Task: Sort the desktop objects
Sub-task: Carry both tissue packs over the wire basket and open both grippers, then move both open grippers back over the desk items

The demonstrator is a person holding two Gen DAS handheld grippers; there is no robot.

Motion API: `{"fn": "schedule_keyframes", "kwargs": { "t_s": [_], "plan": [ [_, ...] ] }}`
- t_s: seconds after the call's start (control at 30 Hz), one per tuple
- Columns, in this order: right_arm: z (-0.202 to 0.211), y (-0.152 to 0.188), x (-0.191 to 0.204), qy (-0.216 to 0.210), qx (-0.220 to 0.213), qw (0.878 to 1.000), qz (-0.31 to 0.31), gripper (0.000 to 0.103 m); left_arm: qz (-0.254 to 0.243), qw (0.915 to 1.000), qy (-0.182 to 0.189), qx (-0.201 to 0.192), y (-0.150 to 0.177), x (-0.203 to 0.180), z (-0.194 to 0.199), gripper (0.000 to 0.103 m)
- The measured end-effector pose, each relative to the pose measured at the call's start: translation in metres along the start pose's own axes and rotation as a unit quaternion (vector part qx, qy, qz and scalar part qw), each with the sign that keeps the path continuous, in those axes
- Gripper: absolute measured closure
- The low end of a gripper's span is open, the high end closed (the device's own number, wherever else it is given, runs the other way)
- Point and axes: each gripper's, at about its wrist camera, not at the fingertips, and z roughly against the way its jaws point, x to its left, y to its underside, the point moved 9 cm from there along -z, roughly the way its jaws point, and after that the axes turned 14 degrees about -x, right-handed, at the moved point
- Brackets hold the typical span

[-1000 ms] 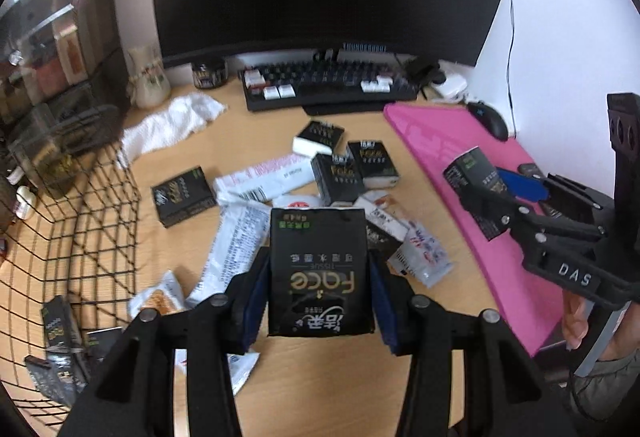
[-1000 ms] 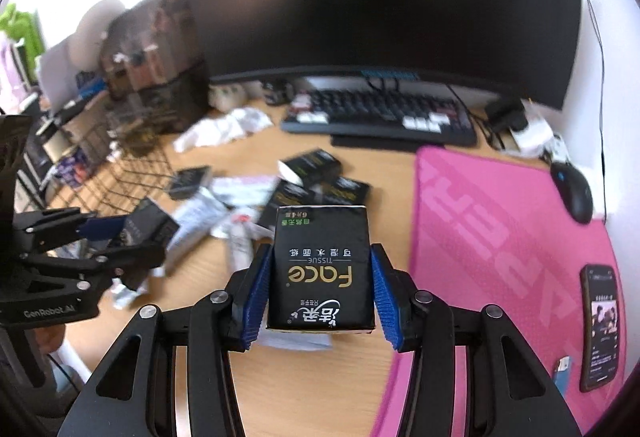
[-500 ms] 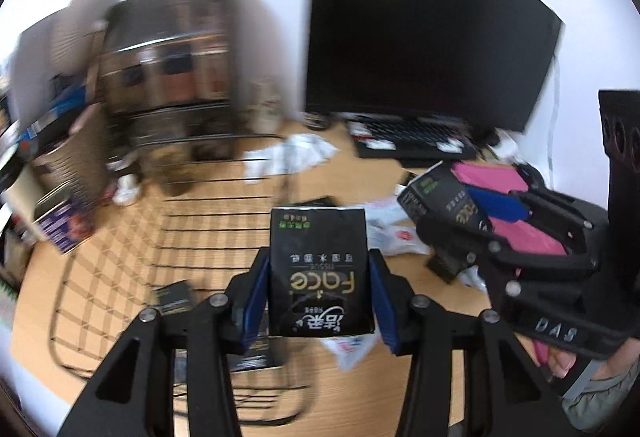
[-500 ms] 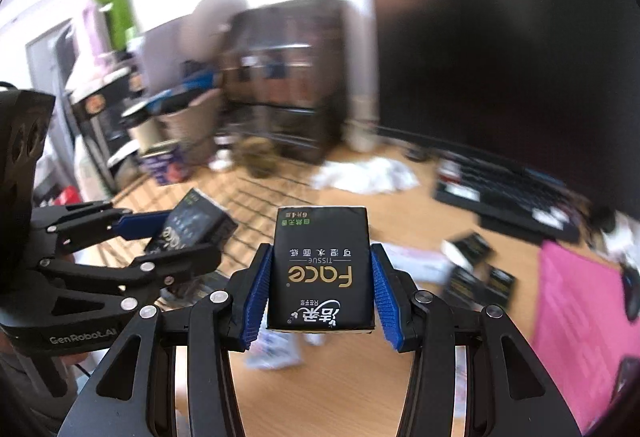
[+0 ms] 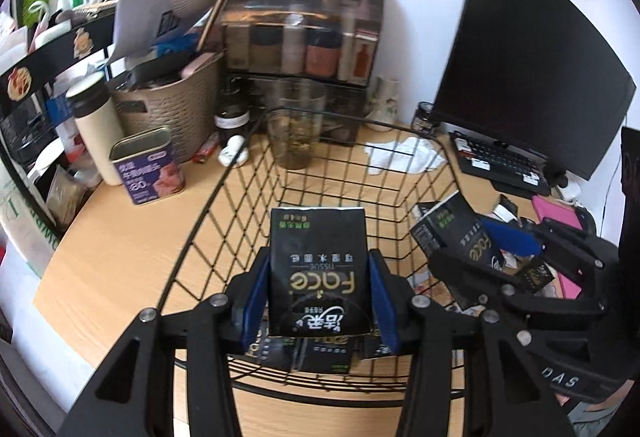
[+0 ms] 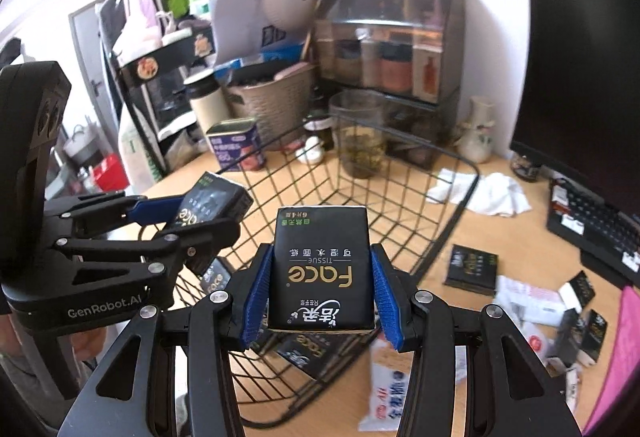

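My left gripper (image 5: 318, 301) is shut on a black "Face" tissue pack (image 5: 318, 269) and hangs over the near part of a black wire basket (image 5: 224, 181). Several black packs (image 5: 276, 351) lie on the basket floor below it. In the right wrist view my right gripper (image 6: 322, 297) is shut on a second black tissue pack (image 6: 322, 269), above the basket's (image 6: 466, 197) near right rim. Each gripper shows in the other's view: the right gripper (image 5: 476, 257) at the right, the left gripper (image 6: 192, 221) at the left, both over the basket.
More black packs (image 6: 472, 269) and white sachets (image 6: 384, 397) lie on the wooden desk right of the basket. Beyond the basket stand a glass cup (image 5: 296, 125), a purple tin (image 5: 148, 169), a woven bin (image 5: 176, 109) and a dark organiser. A keyboard (image 5: 500, 161), monitor and pink mat sit right.
Both grippers swung left from the pile of packs in front of the keyboard to above the wire basket, each keeping its tissue pack clamped.
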Motion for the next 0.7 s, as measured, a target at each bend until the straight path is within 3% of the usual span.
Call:
{"fn": "schedule_keyframes", "kwargs": {
  "t_s": [0.53, 0.7],
  "plan": [
    [-0.0049, 0.0027, 0.0007, -0.004, 0.004, 1.000, 0.000, 0.056, 0.000, 1.0000, -0.003, 0.006, 0.0031, 0.0005, -0.0033, 0.051],
    [-0.0027, 0.0017, -0.0052, 0.006, -0.002, 1.000, -0.002, 0.051, 0.002, 0.9999, -0.006, -0.009, -0.0017, 0.0013, -0.0002, 0.043]
  ]
}}
